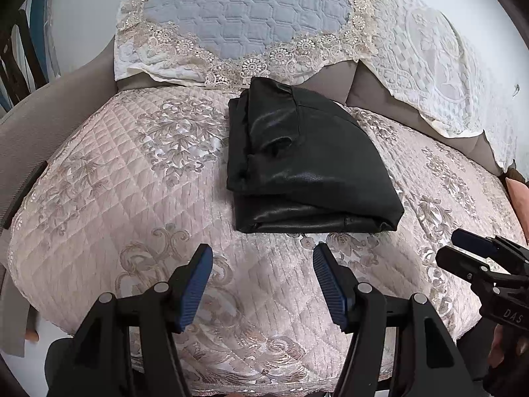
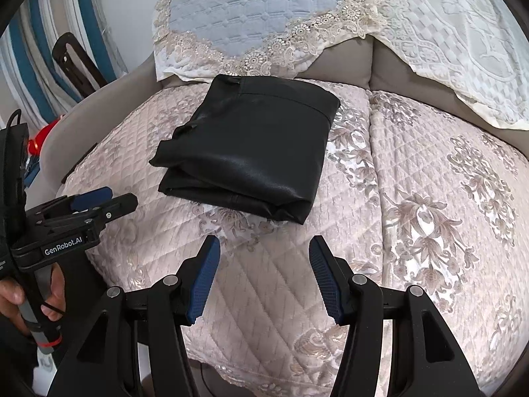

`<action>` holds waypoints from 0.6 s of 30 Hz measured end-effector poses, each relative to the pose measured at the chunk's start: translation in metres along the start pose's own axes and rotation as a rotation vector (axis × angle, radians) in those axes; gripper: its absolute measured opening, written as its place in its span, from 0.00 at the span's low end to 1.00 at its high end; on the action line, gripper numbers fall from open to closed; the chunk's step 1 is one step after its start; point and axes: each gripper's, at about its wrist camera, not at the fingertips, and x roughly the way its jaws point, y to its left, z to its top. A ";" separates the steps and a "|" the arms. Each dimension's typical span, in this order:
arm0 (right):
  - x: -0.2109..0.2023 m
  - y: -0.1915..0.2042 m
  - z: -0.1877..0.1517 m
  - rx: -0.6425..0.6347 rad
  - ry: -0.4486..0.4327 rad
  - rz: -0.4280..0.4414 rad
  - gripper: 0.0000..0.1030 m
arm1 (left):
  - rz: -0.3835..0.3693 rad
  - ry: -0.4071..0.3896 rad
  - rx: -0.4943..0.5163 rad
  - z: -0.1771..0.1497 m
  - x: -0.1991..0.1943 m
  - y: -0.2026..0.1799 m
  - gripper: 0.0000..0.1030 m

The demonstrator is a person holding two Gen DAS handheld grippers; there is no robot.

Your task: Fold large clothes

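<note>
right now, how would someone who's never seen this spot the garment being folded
Find the sofa seat under the pink quilted cover. Near its back, just below the lace-edged blue cushion cover, lies the folded black garment. It is the only dark, shiny, leather-like thing among pale fabrics.

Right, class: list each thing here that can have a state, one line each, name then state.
black garment: folded into a compact stack, lying on the sofa cover, ungripped.
left gripper: open, holding nothing, short of the garment.
right gripper: open, holding nothing.
quilted sofa cover: spread flat over the seat.
</note>
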 end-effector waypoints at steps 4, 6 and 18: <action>0.000 0.001 -0.001 -0.004 0.000 0.002 0.55 | 0.004 0.003 0.003 -0.001 0.001 -0.001 0.63; 0.001 0.001 -0.001 -0.005 0.003 0.002 0.55 | 0.004 0.004 0.003 -0.001 0.001 -0.001 0.63; 0.001 0.003 -0.001 -0.007 0.007 0.007 0.55 | 0.005 0.007 0.006 -0.001 0.001 -0.003 0.63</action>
